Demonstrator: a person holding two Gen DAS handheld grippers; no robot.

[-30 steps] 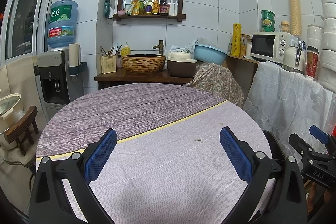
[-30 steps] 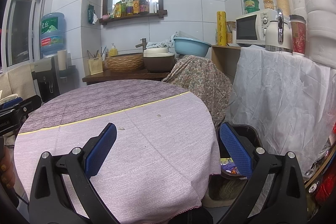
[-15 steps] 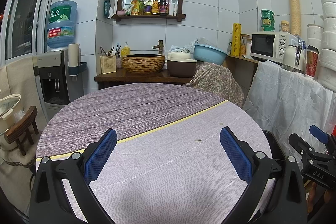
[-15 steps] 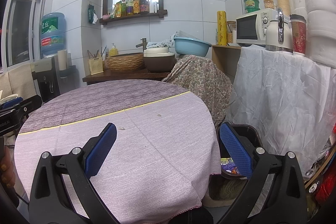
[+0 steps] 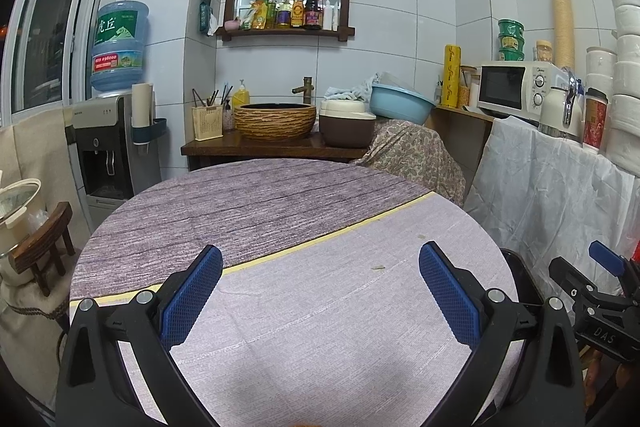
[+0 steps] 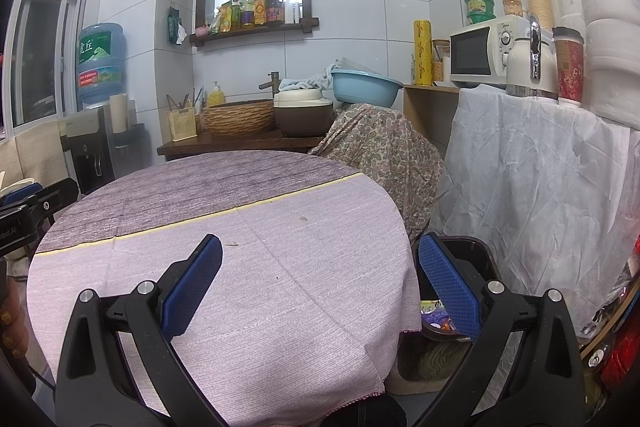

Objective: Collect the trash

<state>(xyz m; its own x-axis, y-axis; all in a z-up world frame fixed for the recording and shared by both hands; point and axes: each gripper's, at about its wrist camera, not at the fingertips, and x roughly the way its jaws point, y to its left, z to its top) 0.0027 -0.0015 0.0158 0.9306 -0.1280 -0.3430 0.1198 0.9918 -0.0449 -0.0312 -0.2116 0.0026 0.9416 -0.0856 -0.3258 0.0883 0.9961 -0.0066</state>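
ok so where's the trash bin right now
In the right wrist view the bin sits on the floor just past the table's right edge, below the white drape, partly behind the right hand-held gripper.

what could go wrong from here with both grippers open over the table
The scraps on the tablecloth are tiny and flat, so the right gripper may pinch cloth instead and drag it. The bin sits partly under the table edge, so a drop from above could miss it.

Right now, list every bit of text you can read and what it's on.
"虎丘" on the water jug.
"DAS" on the right gripper body.
"bboLAI", cut off, on the left gripper body.
Bottle labels, microwave and red cup: too small or blurred.
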